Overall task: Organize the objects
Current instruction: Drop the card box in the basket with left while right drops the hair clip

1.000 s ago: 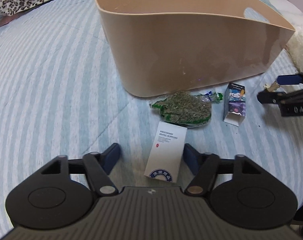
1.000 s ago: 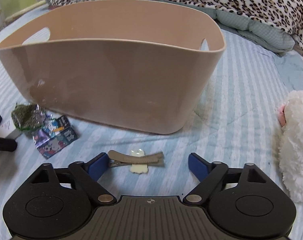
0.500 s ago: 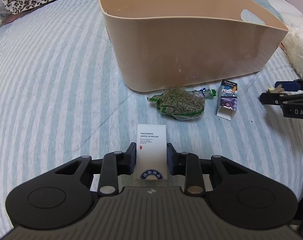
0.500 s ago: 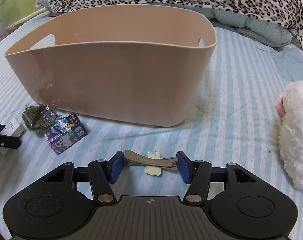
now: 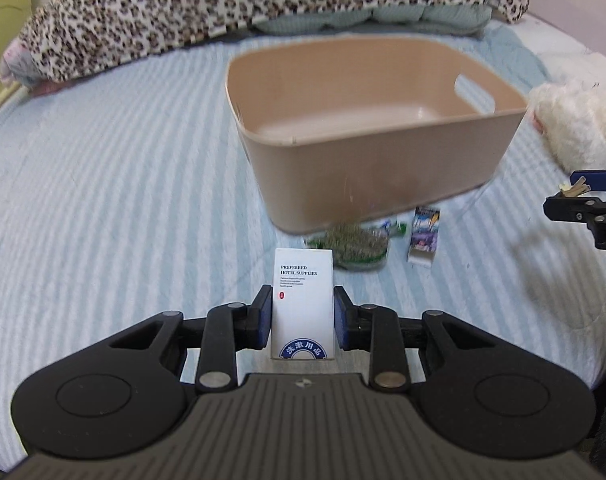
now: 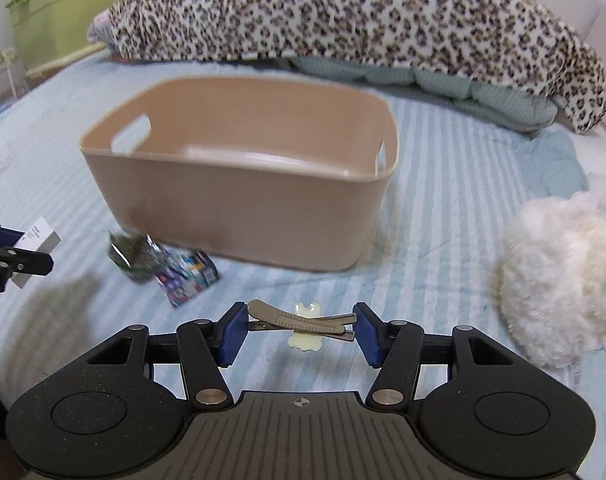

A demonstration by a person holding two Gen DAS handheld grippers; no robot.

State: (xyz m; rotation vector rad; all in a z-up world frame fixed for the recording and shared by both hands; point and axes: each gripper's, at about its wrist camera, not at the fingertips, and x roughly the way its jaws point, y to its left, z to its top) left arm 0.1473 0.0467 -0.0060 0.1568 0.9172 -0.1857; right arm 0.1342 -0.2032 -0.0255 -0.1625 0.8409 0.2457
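Observation:
My left gripper [image 5: 303, 316] is shut on a white hotel-supplies box [image 5: 303, 300] and holds it above the bed, short of the tan plastic bin [image 5: 367, 176]. My right gripper [image 6: 301, 330] is shut on a tan hair clip [image 6: 299, 318] with a pale charm, held by its ends above the bed in front of the bin [image 6: 239, 212]. A green herb packet [image 5: 355, 248] and a small cartoon box [image 5: 423, 236] lie at the bin's near wall; both show in the right wrist view as the packet [image 6: 131, 254] and the box [image 6: 187, 278]. The bin looks empty.
The striped blue bedspread [image 5: 103, 200] lies under everything. A leopard-print blanket [image 6: 343, 16] is piled behind the bin. A white plush toy [image 6: 559, 272] lies right of the bin. A green cabinet [image 6: 63, 8] stands at the far left.
Both grippers closed on their objects, the white box and the hair clip, then lifted them off the bed and drew back. The bin's inside has come into view.

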